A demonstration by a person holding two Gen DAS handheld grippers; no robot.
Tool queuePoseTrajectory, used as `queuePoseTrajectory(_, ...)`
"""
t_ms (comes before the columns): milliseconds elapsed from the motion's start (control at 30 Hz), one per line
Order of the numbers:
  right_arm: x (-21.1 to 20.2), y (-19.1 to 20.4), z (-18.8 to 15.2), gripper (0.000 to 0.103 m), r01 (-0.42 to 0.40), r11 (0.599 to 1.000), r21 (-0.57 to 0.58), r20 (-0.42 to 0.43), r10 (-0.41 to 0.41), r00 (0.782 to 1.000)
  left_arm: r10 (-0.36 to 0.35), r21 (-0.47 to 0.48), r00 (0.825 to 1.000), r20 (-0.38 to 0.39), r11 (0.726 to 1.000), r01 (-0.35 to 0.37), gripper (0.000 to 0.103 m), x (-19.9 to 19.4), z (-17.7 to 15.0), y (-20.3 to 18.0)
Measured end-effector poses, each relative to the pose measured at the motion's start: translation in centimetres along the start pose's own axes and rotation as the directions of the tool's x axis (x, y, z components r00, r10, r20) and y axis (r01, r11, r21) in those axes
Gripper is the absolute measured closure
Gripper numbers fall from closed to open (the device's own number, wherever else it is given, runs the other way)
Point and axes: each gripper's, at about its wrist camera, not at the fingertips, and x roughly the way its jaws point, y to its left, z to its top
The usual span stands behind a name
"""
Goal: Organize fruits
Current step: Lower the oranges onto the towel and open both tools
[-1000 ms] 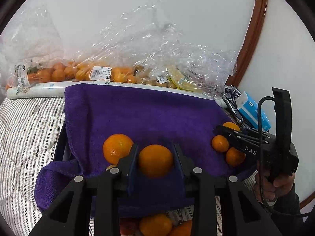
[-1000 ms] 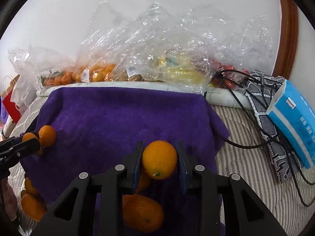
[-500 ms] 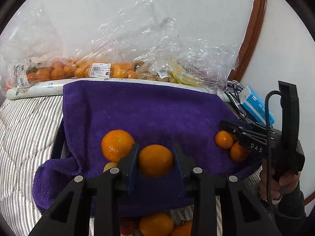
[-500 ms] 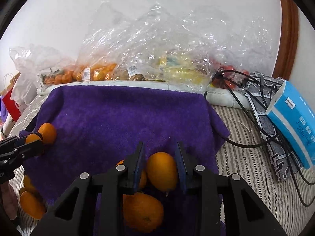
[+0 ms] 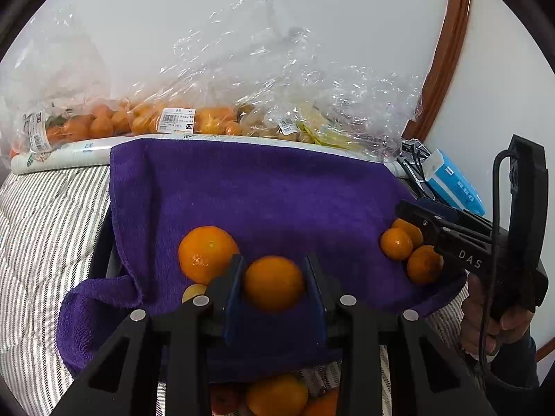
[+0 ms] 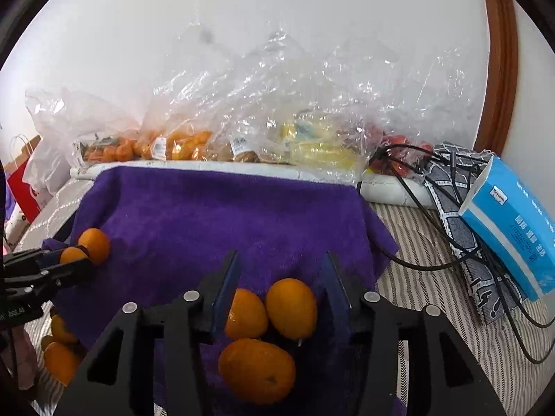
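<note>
Three oranges (image 6: 263, 329) lie bunched on the purple towel (image 6: 208, 215) beneath the right gripper (image 6: 281, 294), whose jaws have just been opening and stand spread, pressing nothing. On the towel's other side the left gripper (image 5: 274, 284) pinches one orange (image 5: 274, 282). "DAS" is printed on the right gripper's body. Barcode labels (image 5: 176, 120) on the fruit bags (image 5: 138, 121) behind are too small to read.

A fuzzy, matt cloth towel (image 6: 222, 215) is seen. Behind it, crinkled glossy plastic bags (image 6: 277, 104) are piled. On it, an orange (image 5: 273, 282) with dimpled, faintly shiny peel is clamped by matt black plastic fingers (image 5: 229, 284).
</note>
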Motion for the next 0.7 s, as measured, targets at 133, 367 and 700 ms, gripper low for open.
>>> queuePoseTrajectory(133, -0.1, 0.0, 0.0, 0.044, 0.008, 1.0, 0.002, 0.008, -0.008, 1.0, -0.013, -0.014, 1.0, 0.014, 1.0, 0.014, 0.061, -0.4, 0.1, 0.2)
queuePoseTrajectory(367, -1.2, -0.1, 0.2, 0.044, 0.024, 1.0, 0.01, 0.048, -0.024, 0.999, -0.014, -0.027, 0.999, 0.053, 1.0, 0.015, 0.061, -1.3, 0.1, 0.2)
queuePoseTrajectory(700, -3.3, 0.3, 0.9, 0.044, 0.015, 0.998, 0.054, 0.073, -0.019, 0.997, 0.026, 0.015, 0.994, 0.109, 1.0, -0.027, 0.061, -2.7, -0.5, -0.7)
